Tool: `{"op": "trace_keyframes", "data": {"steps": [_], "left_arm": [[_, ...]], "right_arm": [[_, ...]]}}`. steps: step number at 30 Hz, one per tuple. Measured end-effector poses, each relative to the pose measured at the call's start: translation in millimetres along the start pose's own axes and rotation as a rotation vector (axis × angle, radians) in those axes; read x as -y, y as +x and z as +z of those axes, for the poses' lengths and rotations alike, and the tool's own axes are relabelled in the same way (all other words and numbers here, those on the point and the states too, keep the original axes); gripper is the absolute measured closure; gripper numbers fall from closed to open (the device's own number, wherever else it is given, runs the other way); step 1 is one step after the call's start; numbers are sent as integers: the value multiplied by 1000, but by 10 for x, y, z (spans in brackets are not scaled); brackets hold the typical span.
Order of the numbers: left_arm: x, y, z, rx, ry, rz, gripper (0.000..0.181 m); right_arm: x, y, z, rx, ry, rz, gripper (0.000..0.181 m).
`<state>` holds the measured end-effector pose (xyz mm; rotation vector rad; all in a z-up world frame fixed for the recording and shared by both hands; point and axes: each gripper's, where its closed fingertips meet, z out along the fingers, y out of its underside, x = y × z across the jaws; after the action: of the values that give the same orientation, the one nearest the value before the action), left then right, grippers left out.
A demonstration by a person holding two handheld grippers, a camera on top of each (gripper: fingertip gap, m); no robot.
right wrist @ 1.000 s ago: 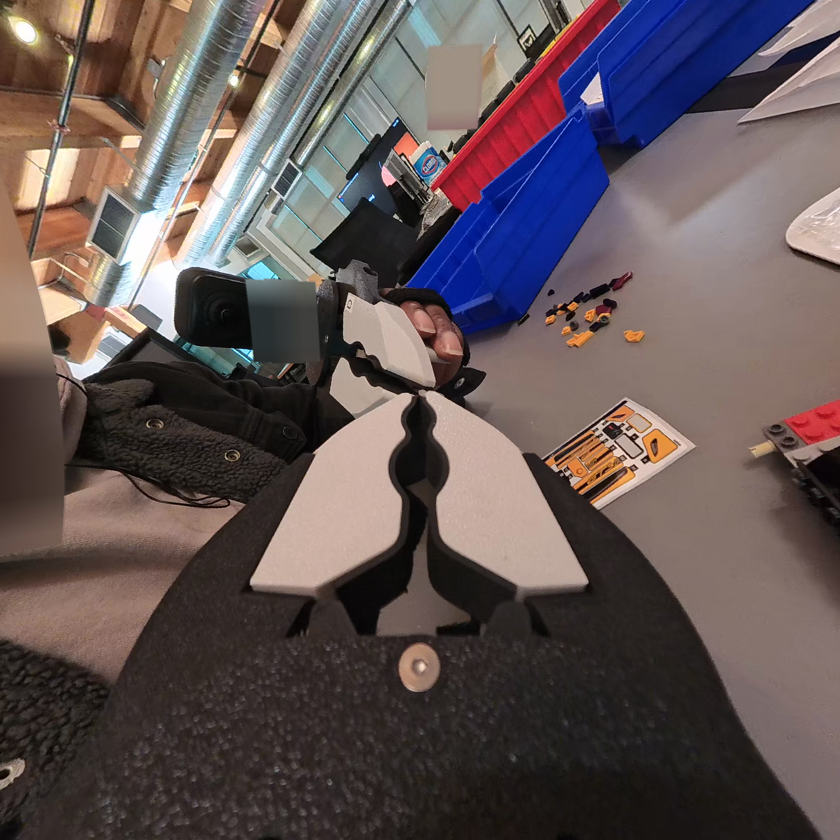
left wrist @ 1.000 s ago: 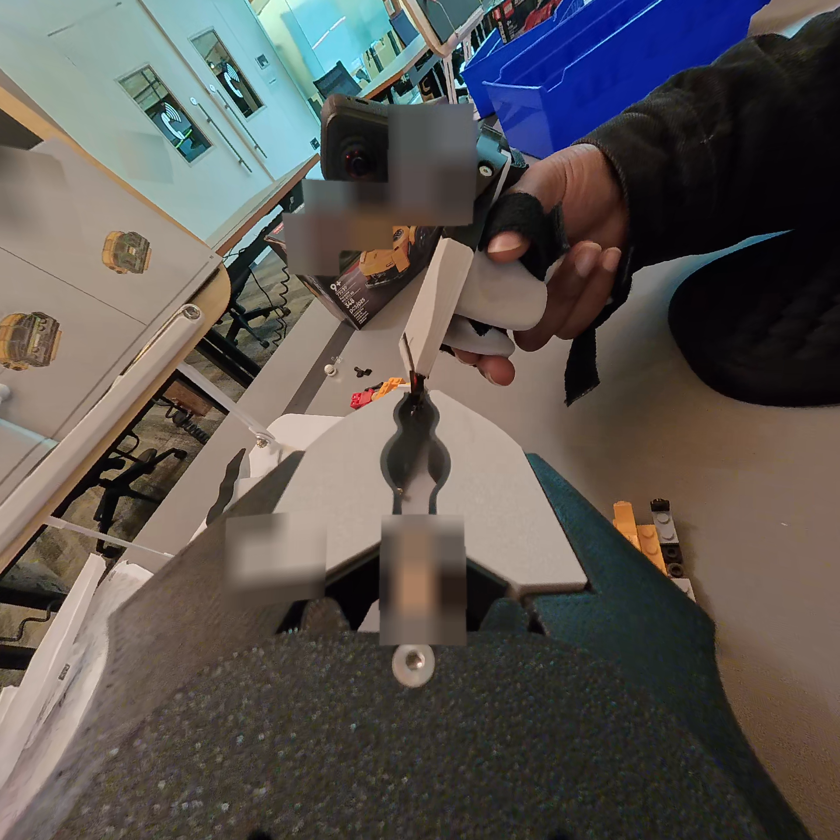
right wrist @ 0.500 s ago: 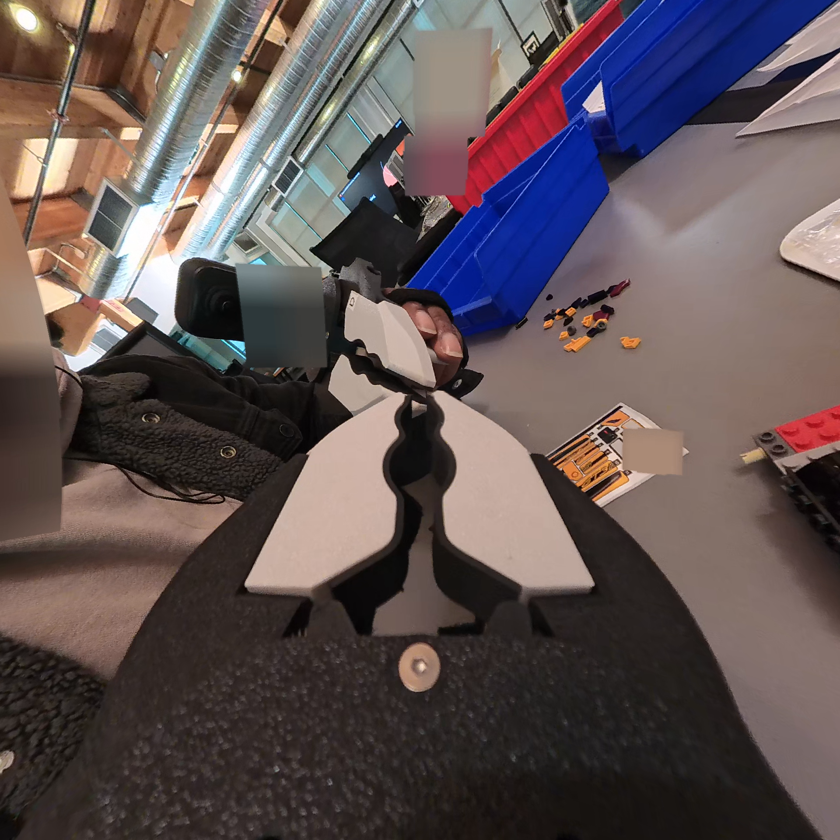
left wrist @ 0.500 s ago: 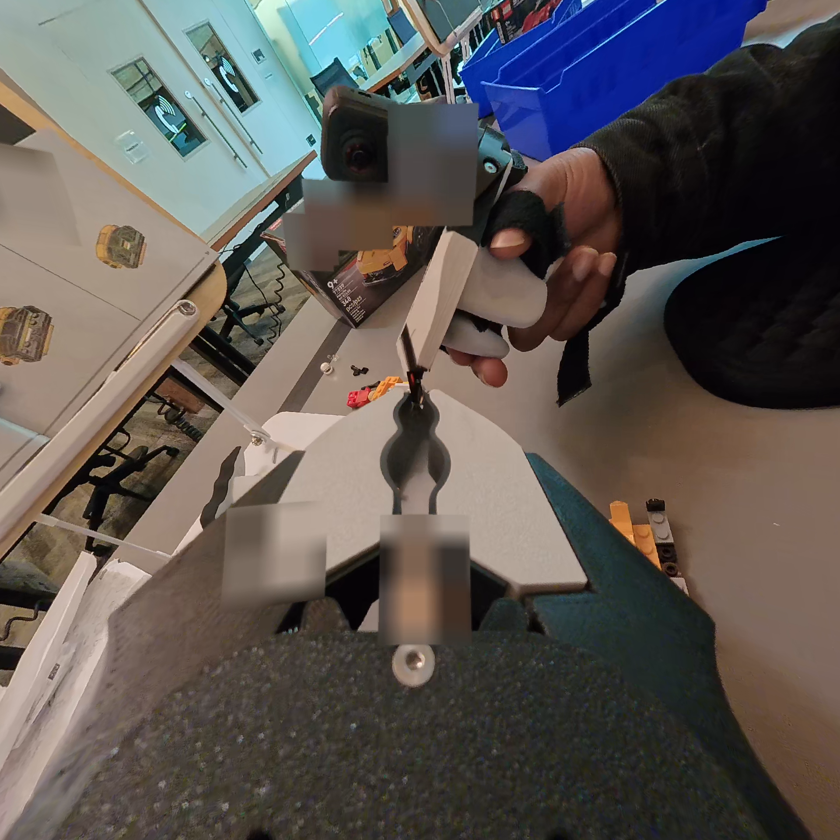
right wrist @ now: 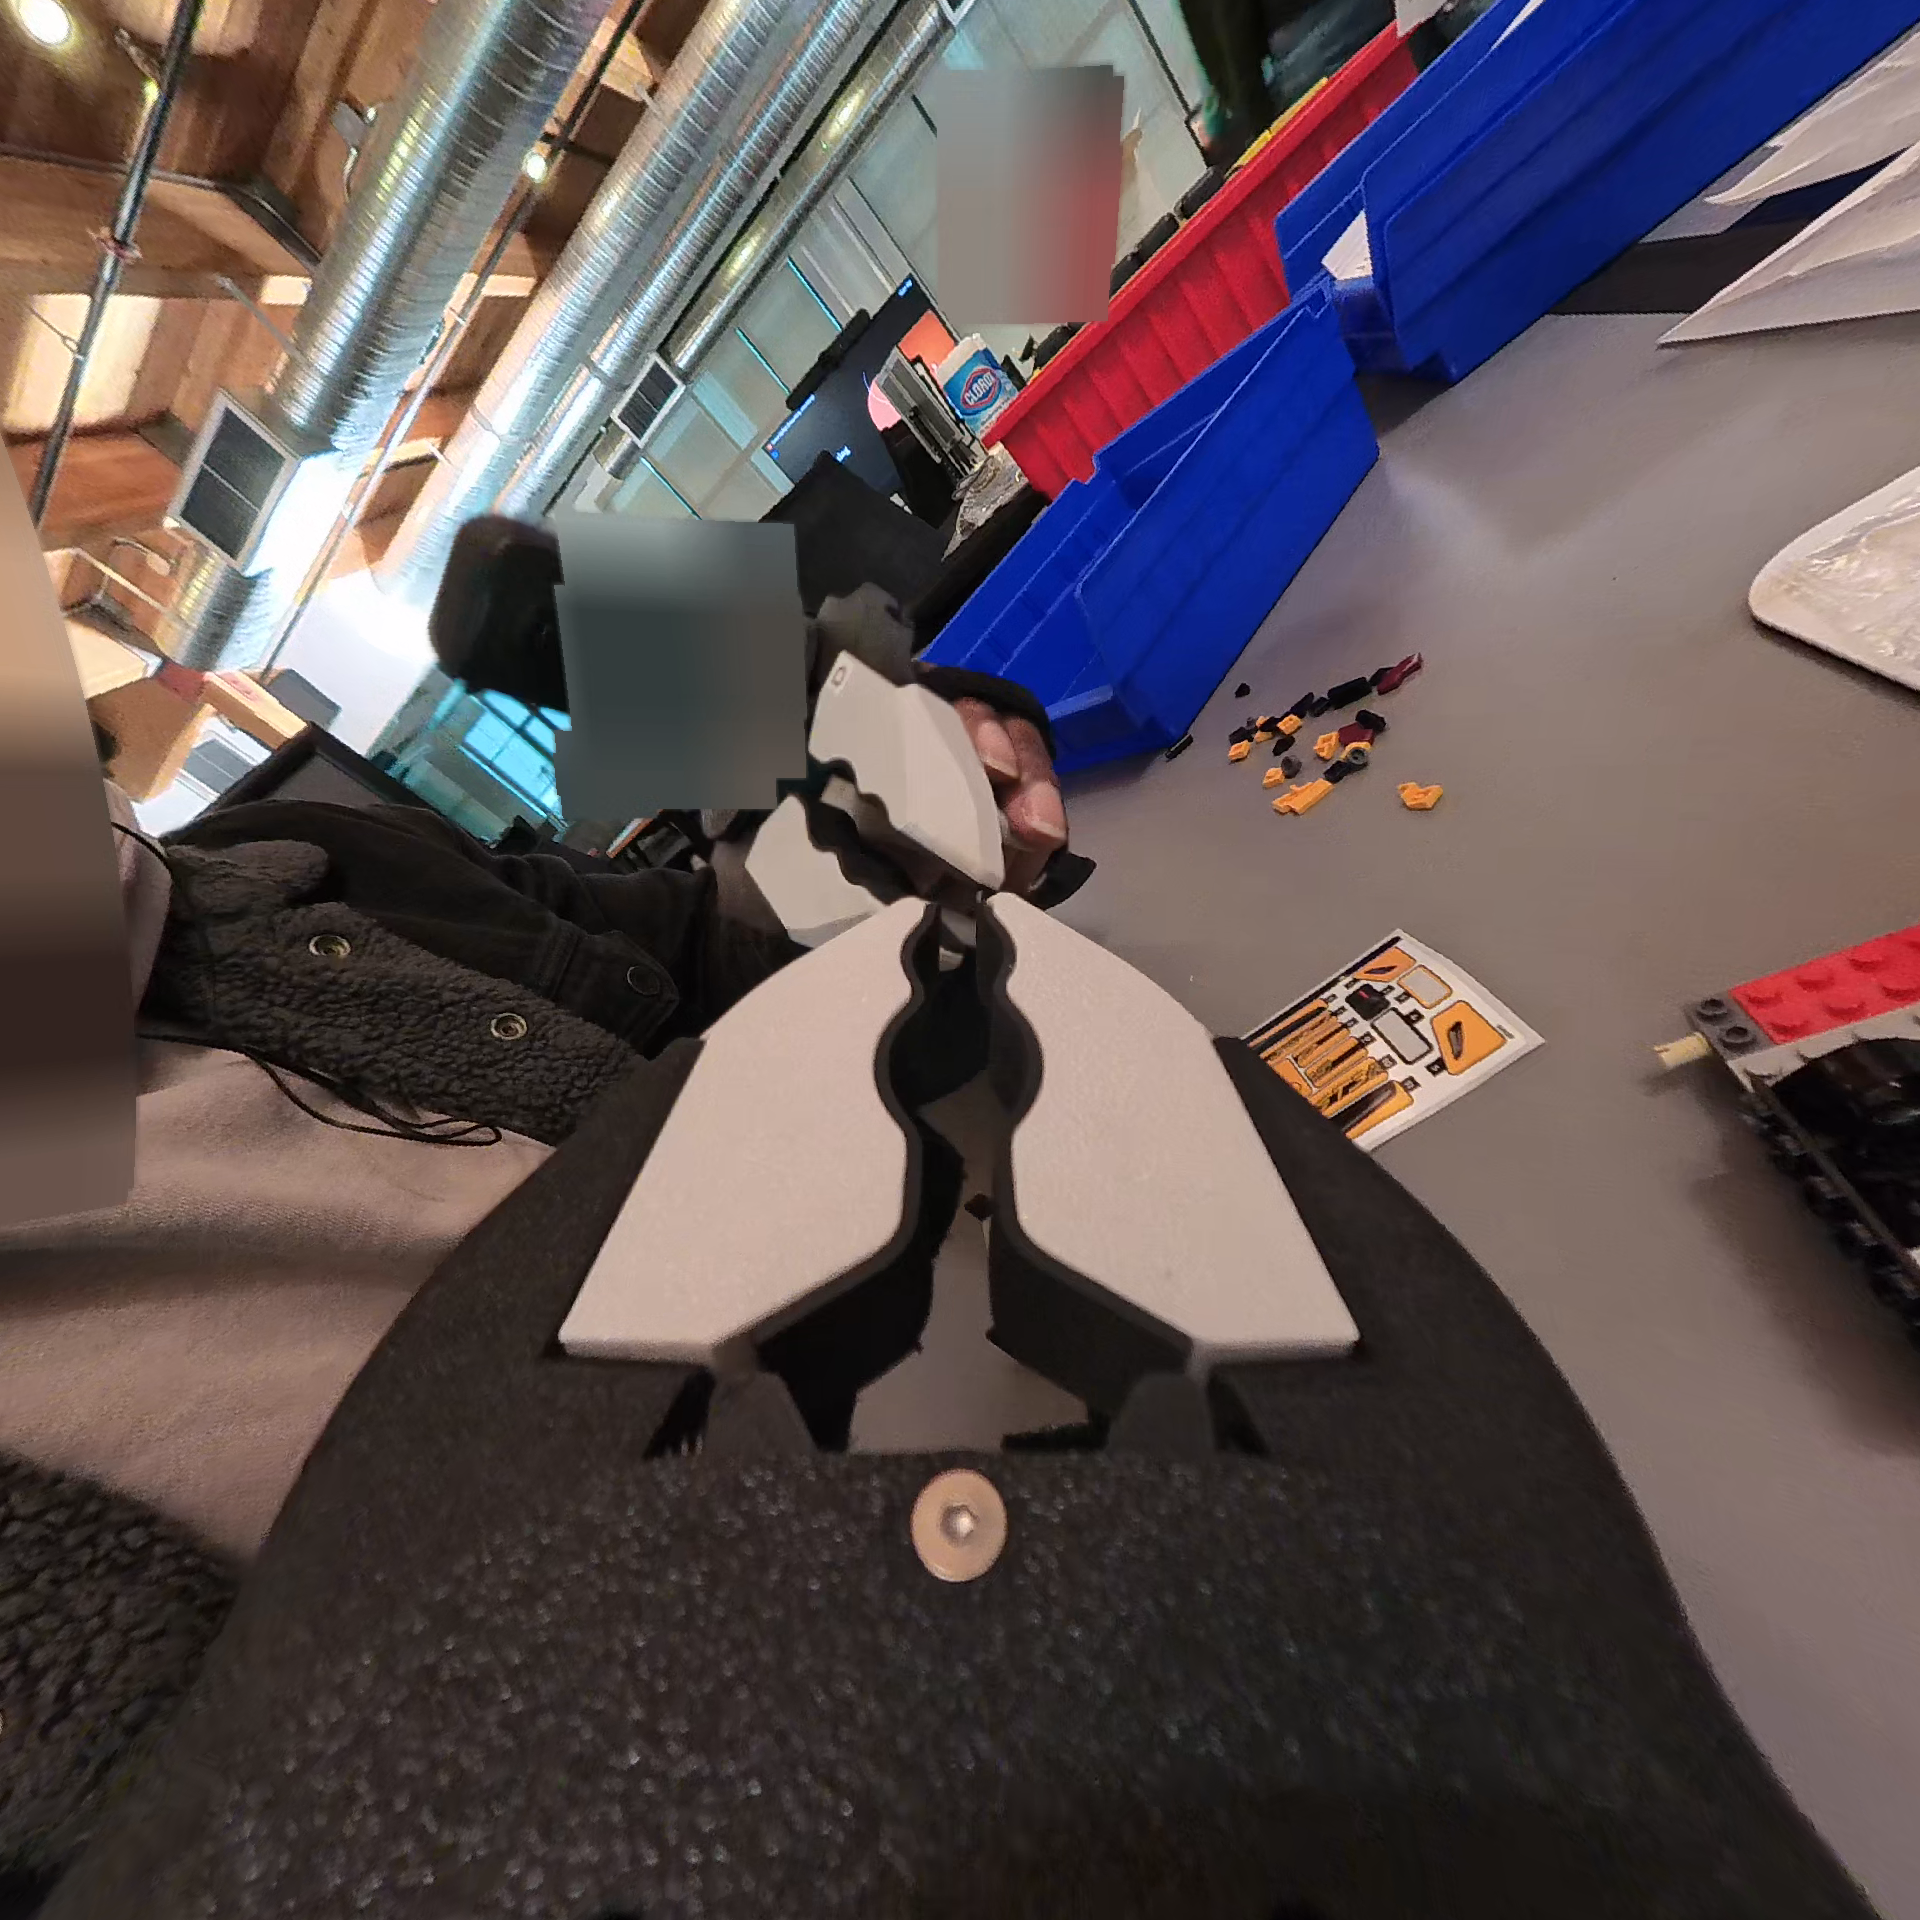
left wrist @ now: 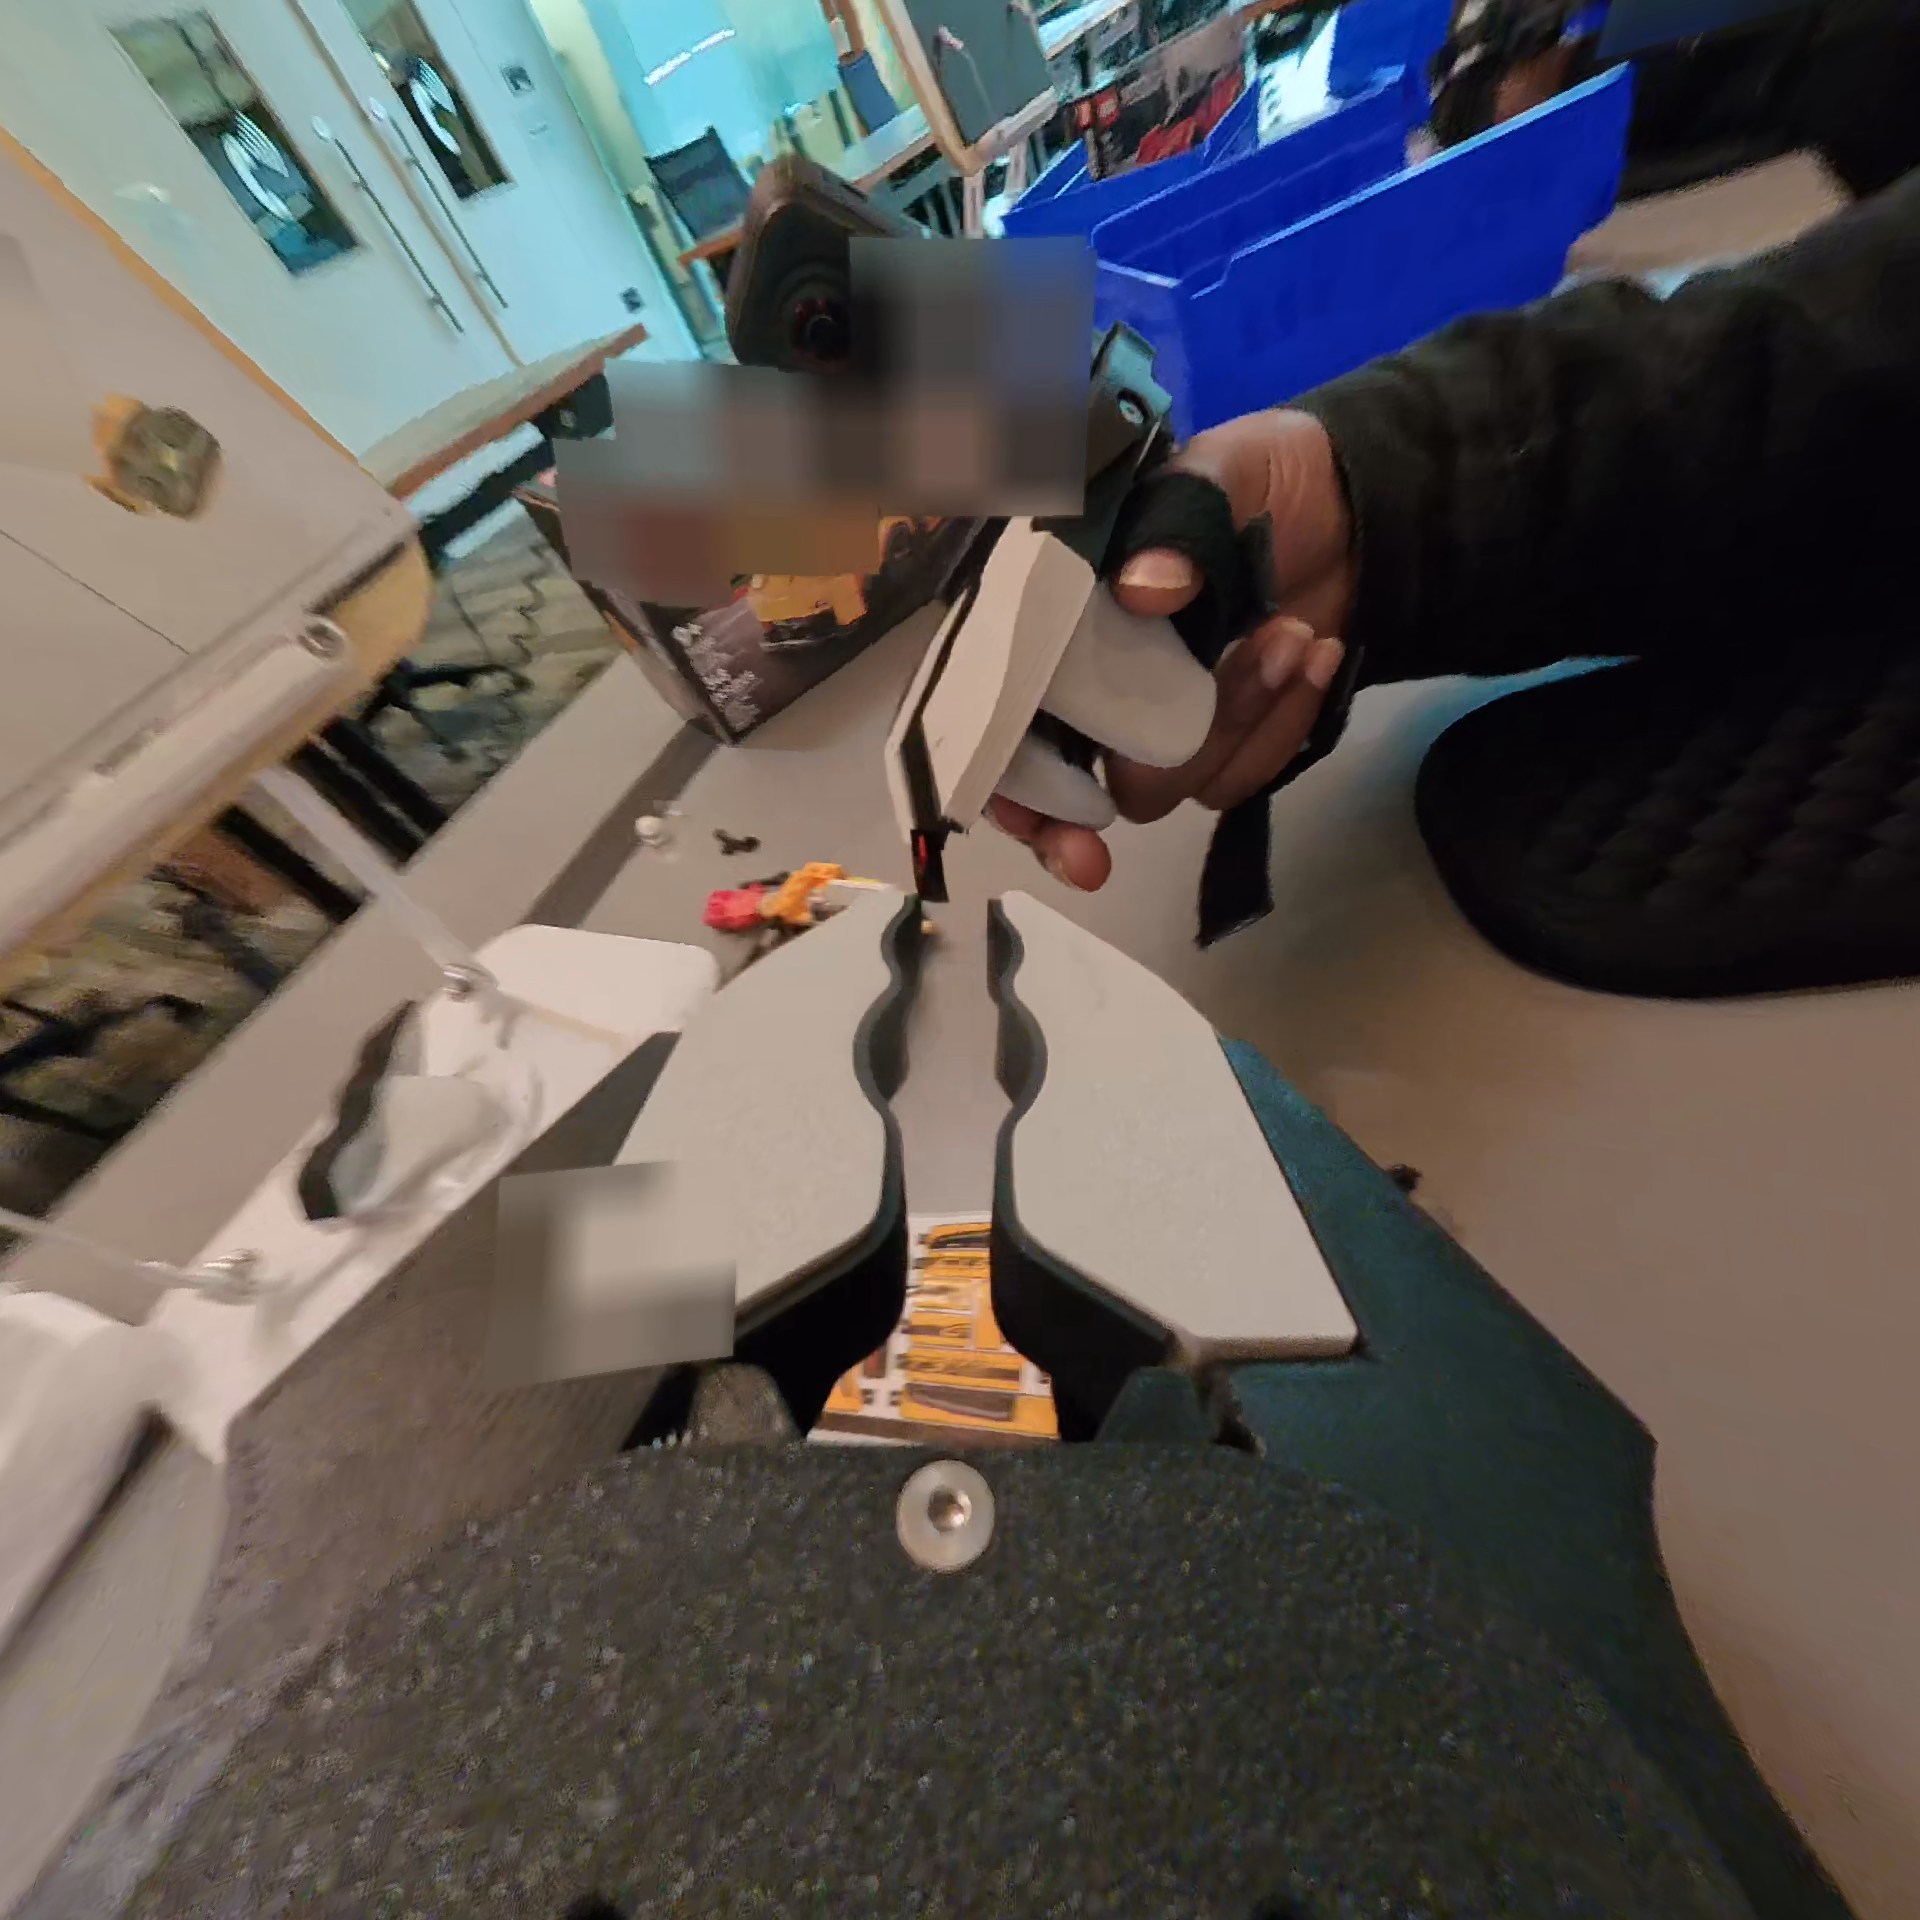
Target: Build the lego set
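The grey desk [right wrist: 1558,644] lies bare around both grippers. The left gripper [left wrist: 951,914] is released, fingers [left wrist: 790,1101] apart, a sticker sheet [left wrist: 935,1351] beneath them. Just beyond their tips, the right gripper [left wrist: 928,831] pinches a small dark piece [left wrist: 928,868].

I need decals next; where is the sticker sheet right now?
In the right wrist view the sticker sheet lies flat on the grey table, right of the right hand-held gripper, between the loose small pieces and the red-topped build.

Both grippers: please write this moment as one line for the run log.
left gripper: open | right gripper: shut on small dark piece | sticker sheet: flat on table
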<state>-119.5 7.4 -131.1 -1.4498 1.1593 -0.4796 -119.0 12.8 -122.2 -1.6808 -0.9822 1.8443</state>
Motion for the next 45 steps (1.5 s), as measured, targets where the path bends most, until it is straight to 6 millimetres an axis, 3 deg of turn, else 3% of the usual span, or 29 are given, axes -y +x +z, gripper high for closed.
{"op": "trace_keyframes", "data": {"steps": [5,8,15,31,36,45], "left_arm": [[7,48,-11,-161,53,-281,169],[-25,84,-3,-218,43,-355,172],[-57,154,14,-272,23,-401,181],[-74,157,24,-320,34,-488,181],[-98,148,52,-300,30,-460,169],[-660,287,240,-246,-269,-276,158]], "right_arm": [[-89,6,10,-63,-88,-130,175],[-127,-15,19,-73,-122,-173,176],[-156,-30,30,-72,-142,-189,177],[-166,-2,39,-72,-134,-173,181],[-164,49,22,-95,-125,-160,181],[-161,286,-236,-164,-37,-10,181]]}}
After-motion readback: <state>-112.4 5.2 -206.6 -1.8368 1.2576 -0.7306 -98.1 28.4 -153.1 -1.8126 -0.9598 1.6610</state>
